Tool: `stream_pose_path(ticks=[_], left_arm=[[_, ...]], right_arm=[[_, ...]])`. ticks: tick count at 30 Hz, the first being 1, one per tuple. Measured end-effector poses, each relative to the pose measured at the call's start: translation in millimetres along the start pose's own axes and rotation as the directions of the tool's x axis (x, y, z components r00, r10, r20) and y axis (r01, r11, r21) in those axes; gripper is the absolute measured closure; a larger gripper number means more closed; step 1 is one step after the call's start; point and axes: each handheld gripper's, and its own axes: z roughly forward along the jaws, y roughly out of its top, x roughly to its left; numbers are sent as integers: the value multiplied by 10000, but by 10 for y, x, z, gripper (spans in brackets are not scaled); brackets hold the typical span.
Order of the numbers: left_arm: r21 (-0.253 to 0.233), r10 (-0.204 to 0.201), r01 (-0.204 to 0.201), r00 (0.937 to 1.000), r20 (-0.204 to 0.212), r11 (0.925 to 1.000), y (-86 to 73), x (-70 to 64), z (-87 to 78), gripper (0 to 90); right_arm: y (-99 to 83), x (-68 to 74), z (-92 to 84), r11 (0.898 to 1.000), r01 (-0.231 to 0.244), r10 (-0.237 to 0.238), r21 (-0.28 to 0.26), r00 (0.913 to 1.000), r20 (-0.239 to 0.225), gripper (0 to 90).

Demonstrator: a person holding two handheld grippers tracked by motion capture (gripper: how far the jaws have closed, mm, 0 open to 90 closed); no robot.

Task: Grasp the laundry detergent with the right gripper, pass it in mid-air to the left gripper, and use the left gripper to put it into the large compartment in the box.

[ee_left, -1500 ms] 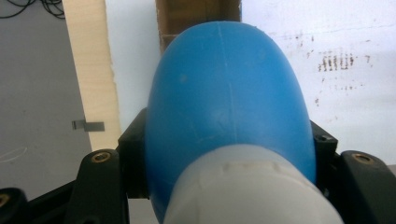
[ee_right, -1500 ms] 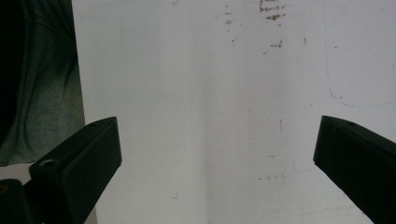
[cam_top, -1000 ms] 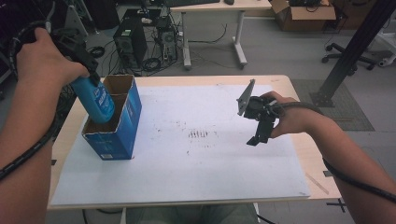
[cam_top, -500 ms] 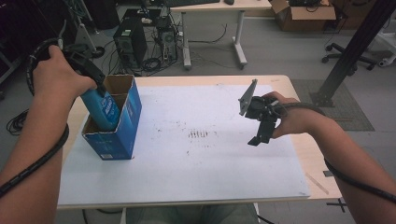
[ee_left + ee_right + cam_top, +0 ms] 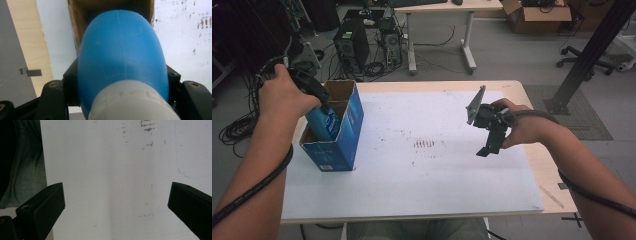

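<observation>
A blue bottle (image 5: 324, 122) with a white cap end stands partly inside an open blue cardboard box (image 5: 343, 142) at the table's left. My left gripper (image 5: 314, 95) is shut on it, just above the box's opening. In the left gripper view the blue bottle (image 5: 122, 50) points down into the box (image 5: 77, 15), with both black jaws pressed against its sides. Over the right of the white table sheet (image 5: 422, 170), my right gripper (image 5: 489, 145) hangs open and holds nothing. The right gripper view has my right gripper (image 5: 116, 207) with its jaws wide apart above the bare sheet (image 5: 112, 170).
The white sheet carries small dark marks (image 5: 424, 144) near its middle. Wooden table edge (image 5: 542, 160) runs along the right. Behind the table are computer towers (image 5: 349, 42), cables, another desk (image 5: 442, 7) and a cardboard box (image 5: 537, 10) on the floor.
My left gripper has lowered the blue bottle deeper into the box. The right gripper has stayed where it was, open.
</observation>
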Motion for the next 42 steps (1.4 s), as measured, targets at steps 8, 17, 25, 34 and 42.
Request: stream_pose_path(ticks=[8, 17, 25, 34, 42], left_arm=[[78, 81, -81, 10000, 7, 9999, -19, -1, 194, 379], [66, 37, -36, 9999, -118, 10000, -29, -31, 342, 379], [174, 2, -2, 10000, -20, 9998, -28, -2, 450, 379], [239, 22, -21, 10000, -47, 9997, -21, 17, 571, 379], [325, 78, -78, 10000, -4, 9994, -14, 22, 642, 378]], right_arm=[[-20, 6, -1, 10000, -33, 33, 20, 10000, -19, 9], [-21, 17, 5, 10000, -18, 18, -8, 10000, -20, 10], [-33, 28, 9, 10000, -71, 71, -18, 10000, -19, 10], [-51, 32, 40, 9999, -112, 111, -22, 9999, -68, 11], [-38, 22, 44, 9999, -104, 104, 6, 9999, -83, 10]])
